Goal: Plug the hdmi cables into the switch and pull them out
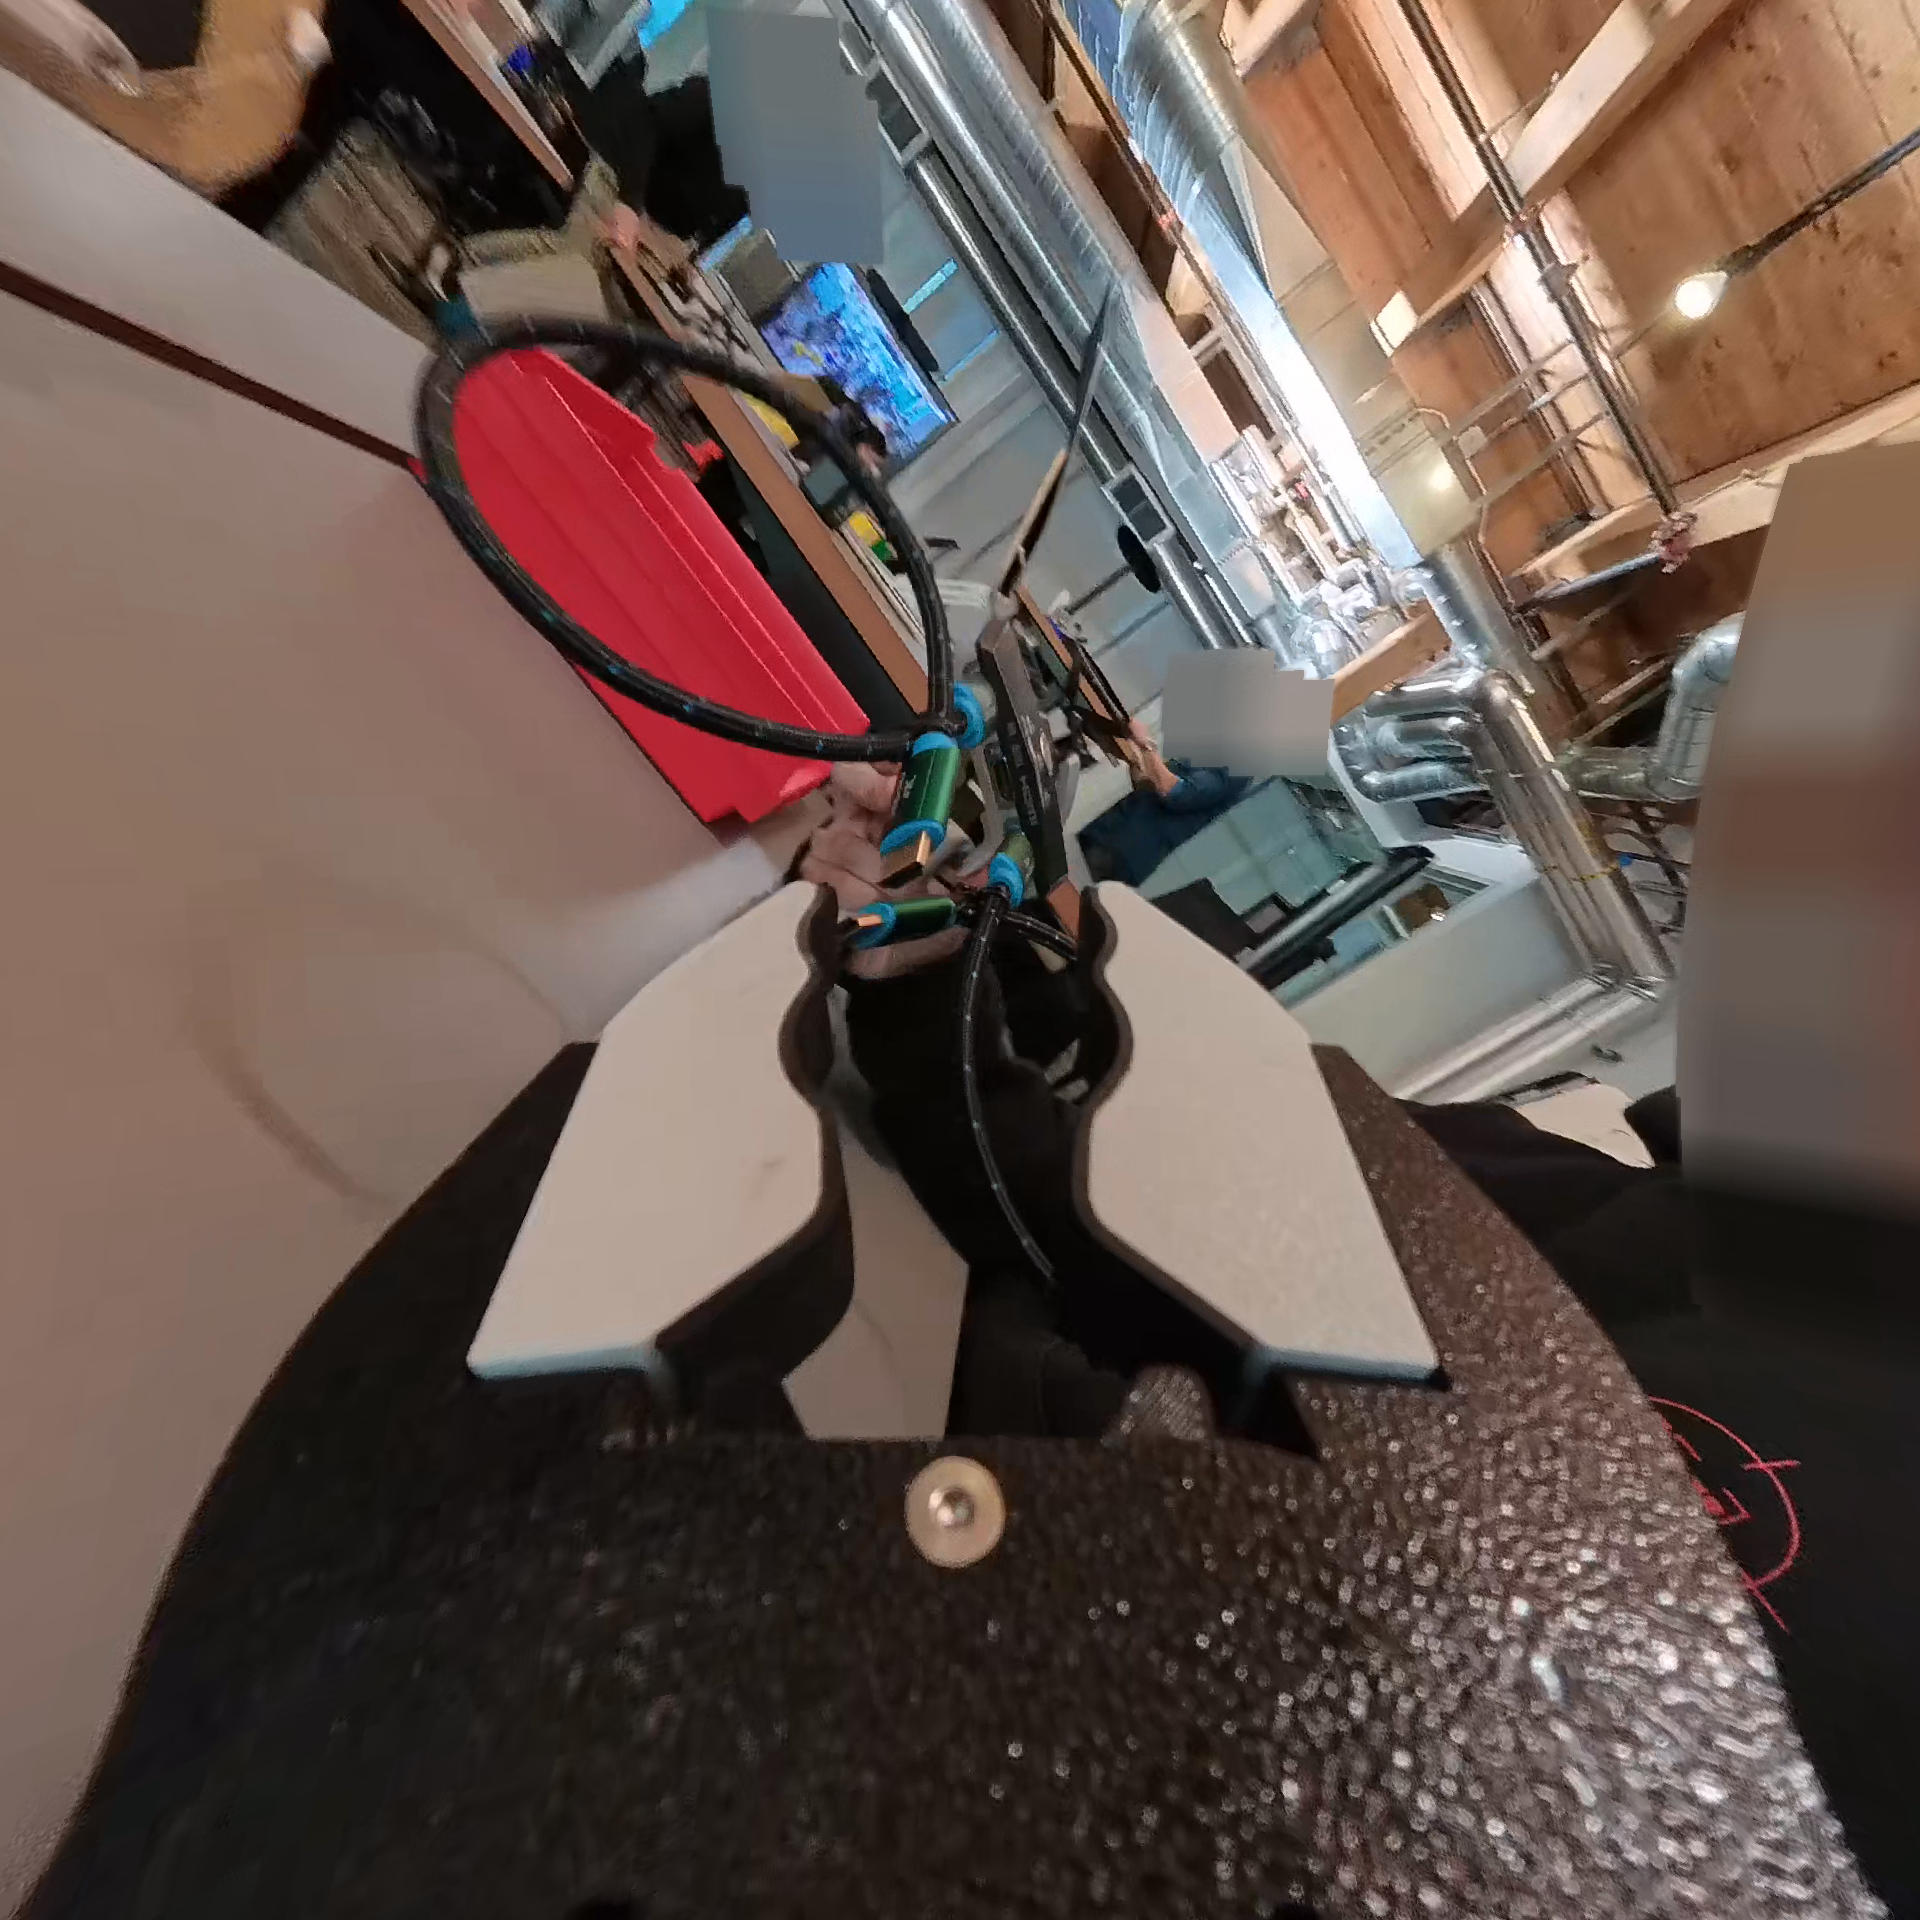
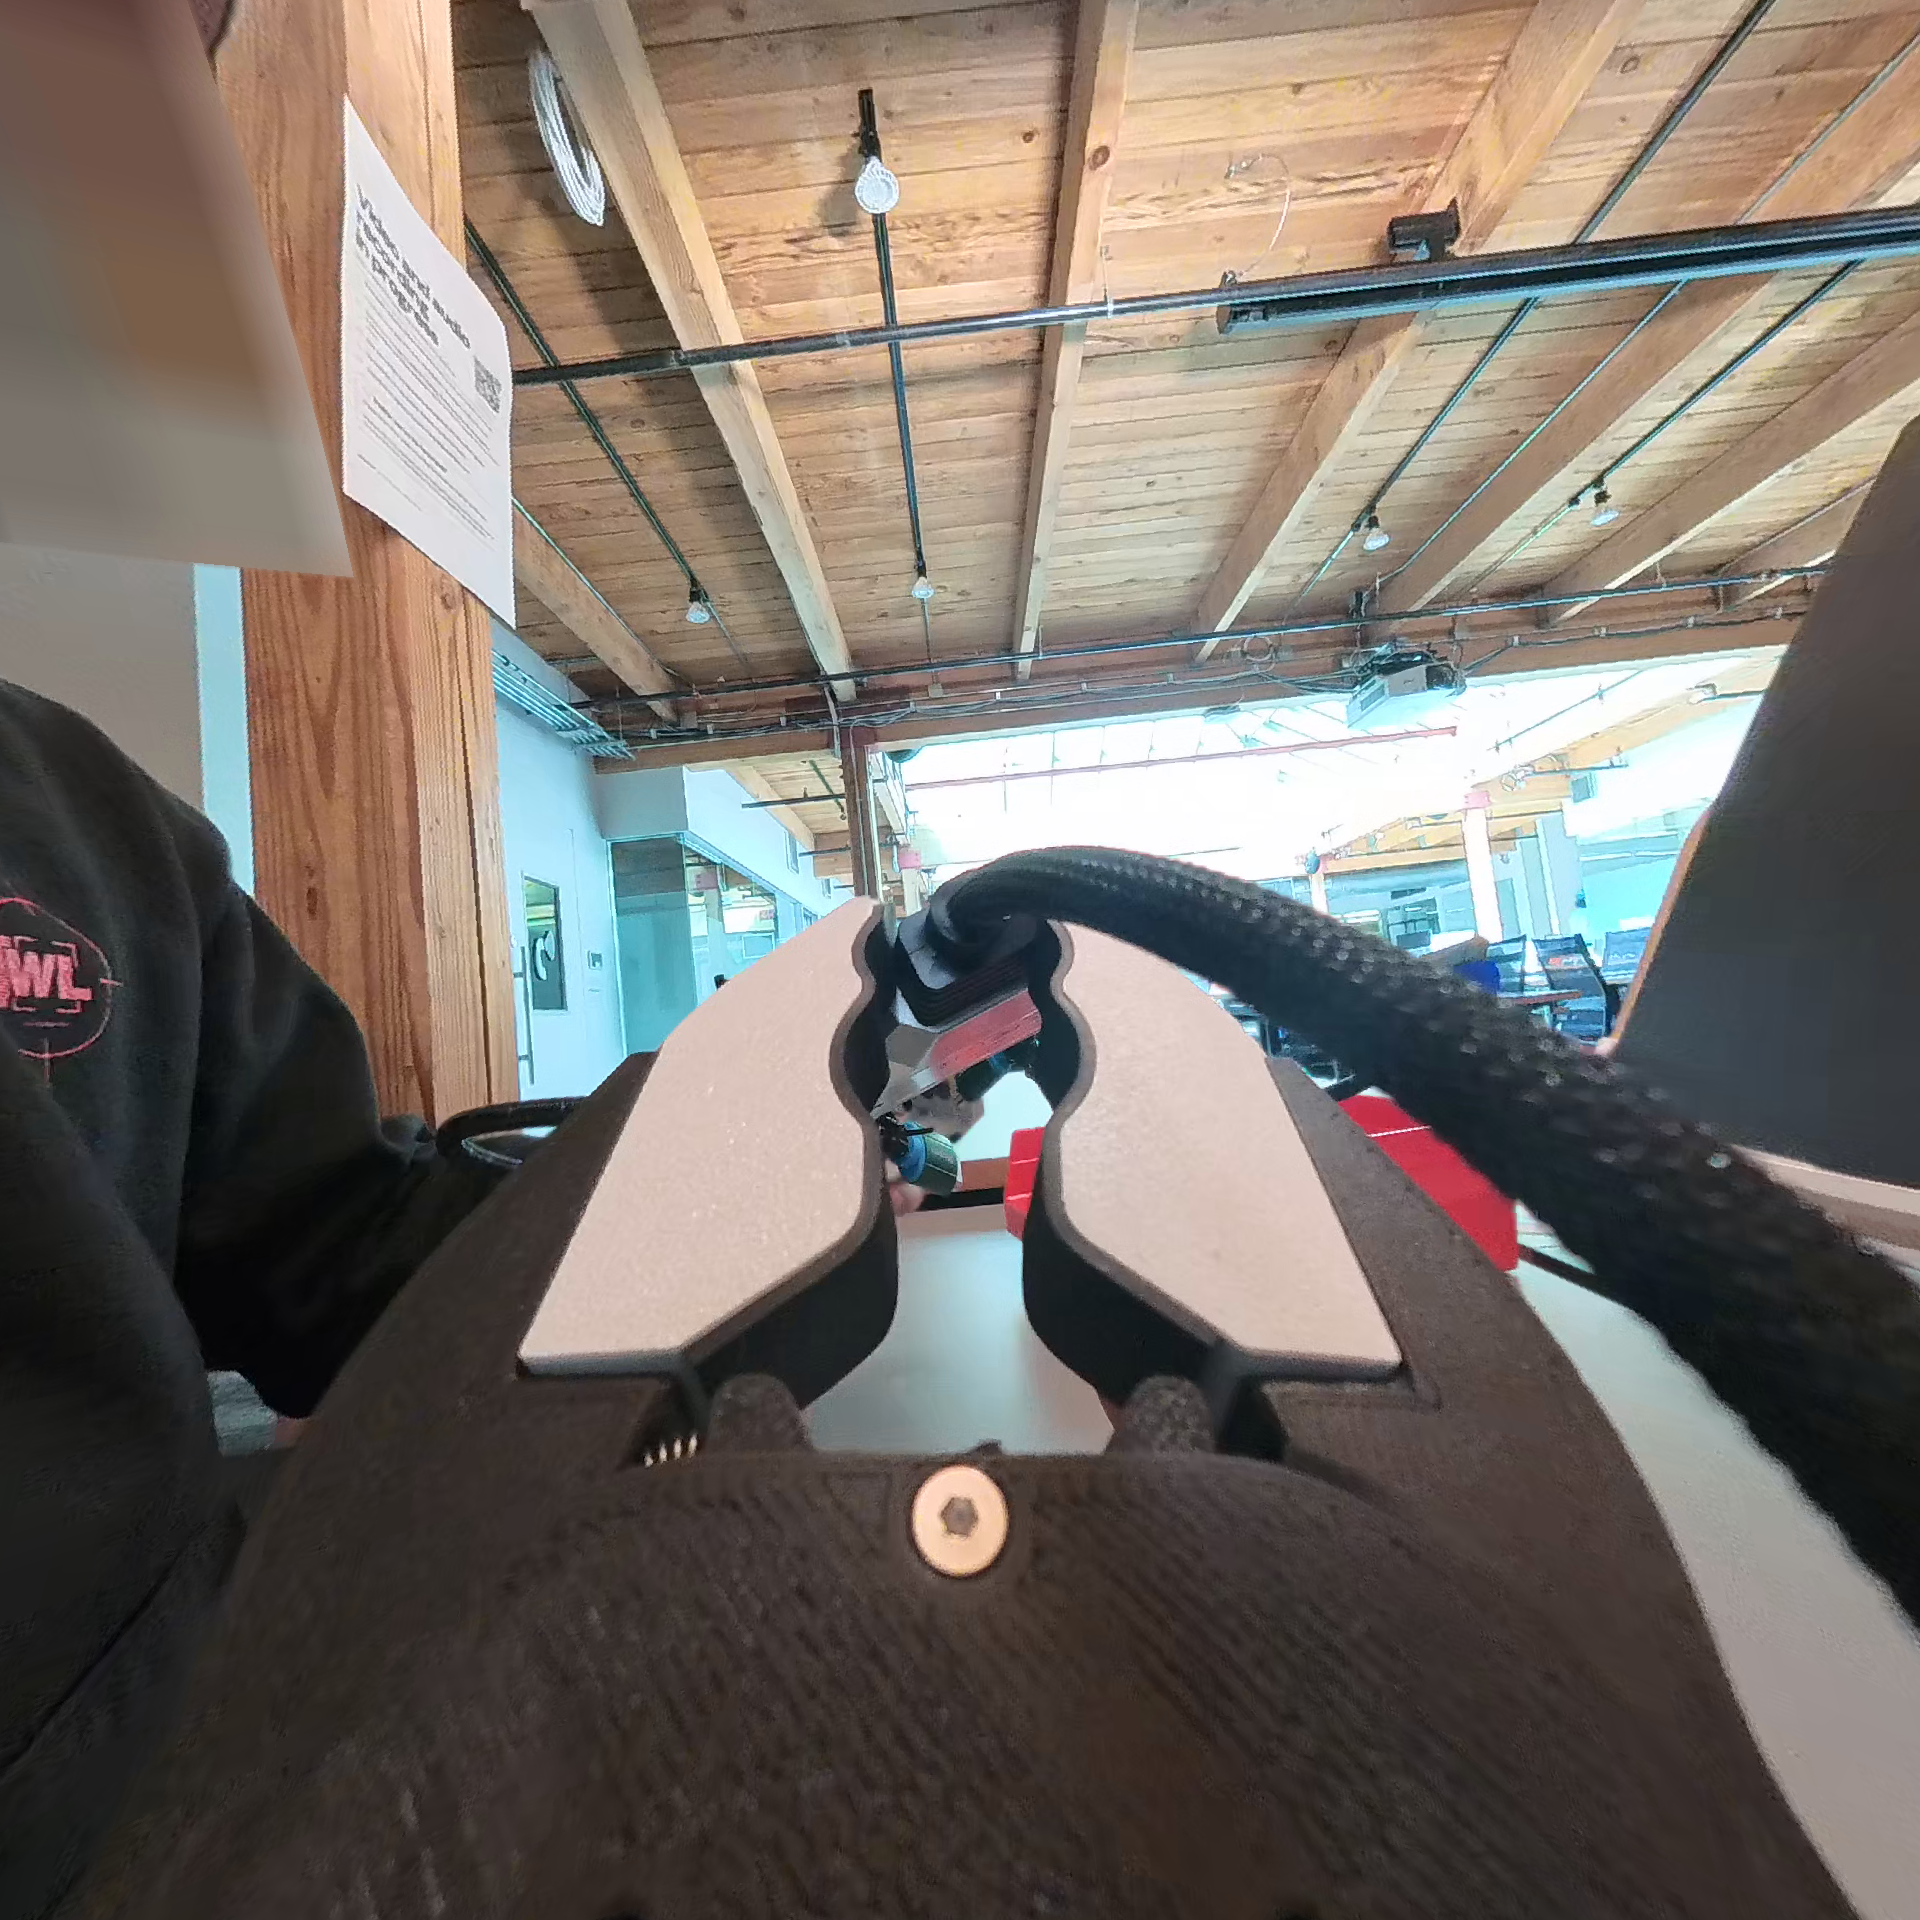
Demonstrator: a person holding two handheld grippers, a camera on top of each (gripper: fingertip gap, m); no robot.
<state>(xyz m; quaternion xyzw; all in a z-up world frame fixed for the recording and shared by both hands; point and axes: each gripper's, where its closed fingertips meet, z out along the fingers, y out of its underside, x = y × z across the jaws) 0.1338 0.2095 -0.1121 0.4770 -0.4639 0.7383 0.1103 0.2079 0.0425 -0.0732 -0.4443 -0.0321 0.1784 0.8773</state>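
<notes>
My right gripper [image 2: 961,935] is shut on the black plug [image 2: 935,961] of a thick black braided cable [image 2: 1455,1060]. The plug meets the silver switch [image 2: 961,1044], which is held up in the air. A green connector with a blue collar [image 2: 928,1155] hangs below it. In the left wrist view the switch [image 1: 1023,769] shows edge-on just past my left gripper [image 1: 956,920]. Its jaws stand apart, with a green connector [image 1: 904,920] and a thin braided cable [image 1: 977,1039] between them. Whether they press on anything is unclear. Another green connector [image 1: 920,790] hangs free, and its cable loops [image 1: 431,457] upward.
A red tray [image 1: 623,540] lies on the pale table [image 1: 208,727] and also shows in the right wrist view [image 2: 1455,1174]. A person in a dark sweatshirt [image 2: 125,1039] is close on the left, beside a wooden post [image 2: 353,831]. Both cameras tilt up toward the ceiling.
</notes>
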